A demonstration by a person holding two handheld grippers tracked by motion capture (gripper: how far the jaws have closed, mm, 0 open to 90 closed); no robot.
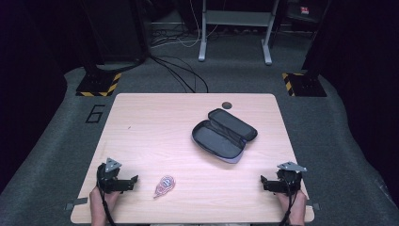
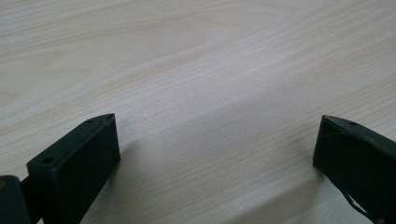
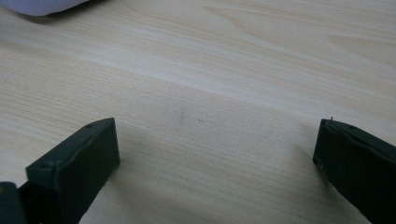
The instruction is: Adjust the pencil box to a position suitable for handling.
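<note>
In the high view, a light wooden worktop (image 1: 155, 117) stood on a grey floor. An open dark zippered case (image 1: 224, 134) lay right of the worktop's centre, toward the far edge, its two halves spread flat and its inside bare. A small red-and-white packet (image 1: 164, 185) lay near the near edge, left of the middle and well apart from the case. The left tool (image 1: 133, 181) rested at the near left corner, held by a hand (image 1: 102, 200) coming in from the near edge; its jaws pointed right, toward the packet, just short of it. The right tool (image 1: 264, 181) rested at the near right corner in the other hand (image 1: 292, 205), jaws pointing left. Both held nothing. A small dark round spot (image 1: 227, 105) marked the worktop near the far edge. Black cables (image 1: 181, 70) trailed over the floor beyond the far edge.

In the left gripper view, the two black jaws stood wide apart, released, with bare wood grain between them.

In the right gripper view, the jaws also stood wide apart and released over bare wood, and a pale edge of the case (image 3: 46, 5) showed at the top left corner.
</note>
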